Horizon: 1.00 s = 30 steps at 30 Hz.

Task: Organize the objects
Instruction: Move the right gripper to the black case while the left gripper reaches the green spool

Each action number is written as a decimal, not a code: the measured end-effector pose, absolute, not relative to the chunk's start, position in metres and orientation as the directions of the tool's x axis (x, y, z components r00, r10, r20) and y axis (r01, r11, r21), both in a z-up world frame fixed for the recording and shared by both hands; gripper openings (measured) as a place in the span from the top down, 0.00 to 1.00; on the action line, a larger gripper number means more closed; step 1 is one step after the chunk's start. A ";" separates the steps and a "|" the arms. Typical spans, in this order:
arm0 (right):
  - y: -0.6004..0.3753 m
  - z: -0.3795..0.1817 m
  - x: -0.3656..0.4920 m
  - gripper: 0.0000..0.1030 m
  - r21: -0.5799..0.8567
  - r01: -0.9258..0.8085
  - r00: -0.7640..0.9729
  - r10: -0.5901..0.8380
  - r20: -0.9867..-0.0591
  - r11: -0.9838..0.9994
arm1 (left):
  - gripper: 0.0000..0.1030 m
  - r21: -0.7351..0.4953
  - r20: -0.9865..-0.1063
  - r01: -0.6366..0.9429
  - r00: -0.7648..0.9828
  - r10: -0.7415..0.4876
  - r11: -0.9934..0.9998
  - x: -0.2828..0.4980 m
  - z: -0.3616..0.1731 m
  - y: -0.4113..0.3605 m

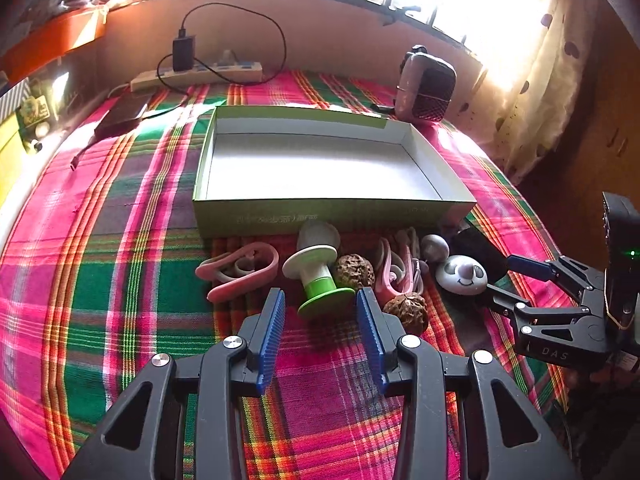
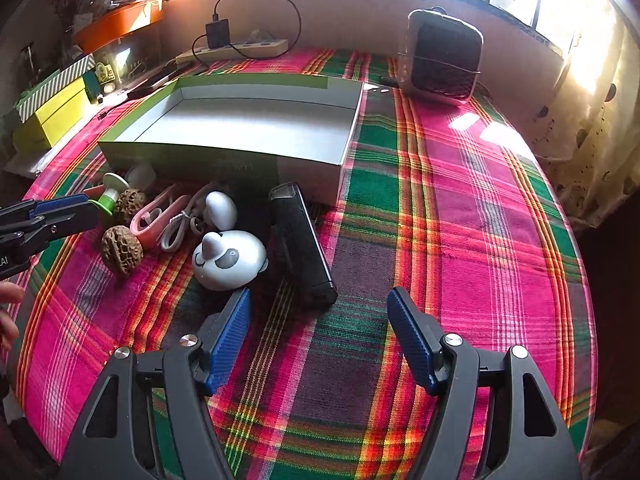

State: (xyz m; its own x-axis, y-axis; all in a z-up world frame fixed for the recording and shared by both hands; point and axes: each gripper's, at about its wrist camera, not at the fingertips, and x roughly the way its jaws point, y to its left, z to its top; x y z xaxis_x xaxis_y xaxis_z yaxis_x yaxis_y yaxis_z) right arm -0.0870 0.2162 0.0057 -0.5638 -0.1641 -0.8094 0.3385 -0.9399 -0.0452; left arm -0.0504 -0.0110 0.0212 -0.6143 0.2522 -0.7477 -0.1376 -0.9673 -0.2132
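Observation:
An open white box with green walls (image 1: 332,212) stands mid-table on the plaid cloth. Before it lie a pink clip (image 1: 240,272), a white and green spool (image 1: 314,276), two walnuts (image 1: 354,272) (image 1: 406,312), pink earhooks with a cable (image 1: 396,272), a grey egg (image 1: 435,246), a panda-faced white piece (image 2: 228,258) and a black device (image 2: 302,244). My left gripper (image 1: 320,300) is open, its tips either side of the spool's green base without pressing it. My right gripper (image 2: 319,296) is open just short of the black device's near end.
A power strip with a plugged charger (image 1: 200,72) lies along the back wall. A dark-grilled appliance (image 2: 442,58) stands at the back right. A dark flat device (image 1: 122,116) and yellow boxes (image 2: 52,120) sit at the left. A curtain (image 2: 592,128) hangs past the right table edge.

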 end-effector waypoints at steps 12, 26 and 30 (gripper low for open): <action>0.216 0.005 -0.106 0.32 -0.020 0.370 -0.548 -0.200 -0.812 -0.929 | 0.64 -0.185 -0.785 -0.101 -0.584 0.209 -0.978 -0.064 0.011 -0.009; 0.215 0.005 -0.118 0.34 -0.008 0.374 -0.552 -0.216 -0.806 -0.927 | 0.64 -0.167 -0.795 -0.077 -0.579 0.181 -0.983 -0.075 0.009 -0.014; 0.217 0.006 -0.118 0.41 -0.006 0.366 -0.558 -0.214 -0.802 -0.931 | 0.64 -0.159 -0.798 -0.075 -0.577 0.173 -0.984 -0.076 0.009 -0.014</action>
